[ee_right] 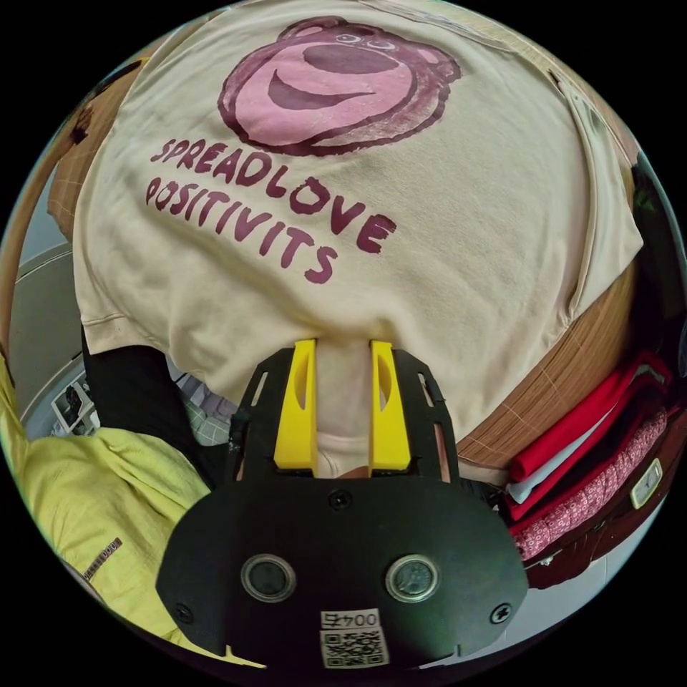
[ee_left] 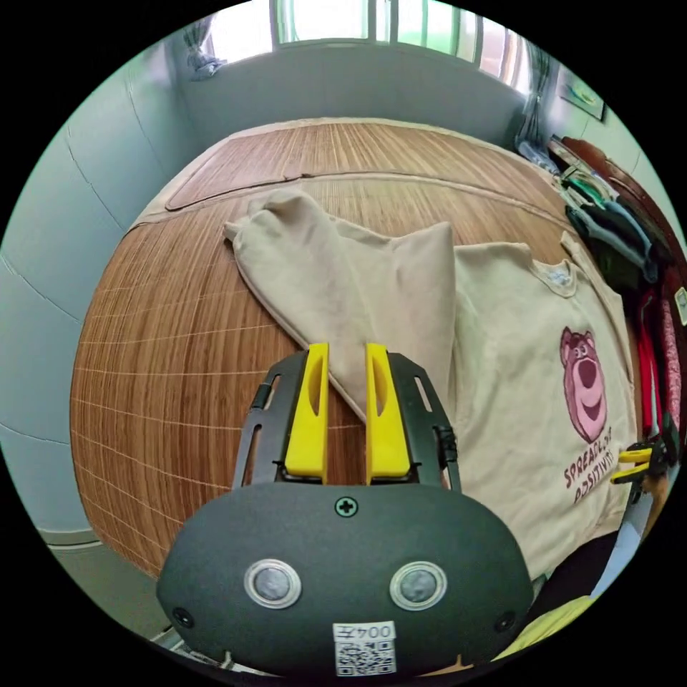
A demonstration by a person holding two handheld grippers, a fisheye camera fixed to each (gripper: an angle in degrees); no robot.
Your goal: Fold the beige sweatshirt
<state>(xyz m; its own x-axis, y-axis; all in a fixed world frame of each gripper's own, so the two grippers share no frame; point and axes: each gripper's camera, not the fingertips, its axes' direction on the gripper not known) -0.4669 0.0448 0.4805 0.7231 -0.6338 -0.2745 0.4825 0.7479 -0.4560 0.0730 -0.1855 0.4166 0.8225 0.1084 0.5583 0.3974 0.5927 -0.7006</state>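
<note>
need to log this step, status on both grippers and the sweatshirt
Left gripper open over the folded-in sleeve tip. Right gripper straddling the hem, grip unclear. Beige bear-print sweatshirt face up on the woven bamboo mat. Nothing in the way.

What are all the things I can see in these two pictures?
beige sweatshirt: one, beige with a pink bear print, spread on the mat, one sleeve folded over the body; its hem hangs off the near edge.
bamboo mat: one, brown, under the sweatshirt.
stacked clothes: one pile, red, white and pink-patterned, beside the mat; another dark green and blue pile at its far side.
window: one, bright, on the far wall.
yellow garment: one, worn by the person, near the mat's edge.
left gripper: one, black with yellow jaws, at the tip of the folded sleeve.
right gripper: one, black with yellow jaws, with the sweatshirt's hem between them.
</note>
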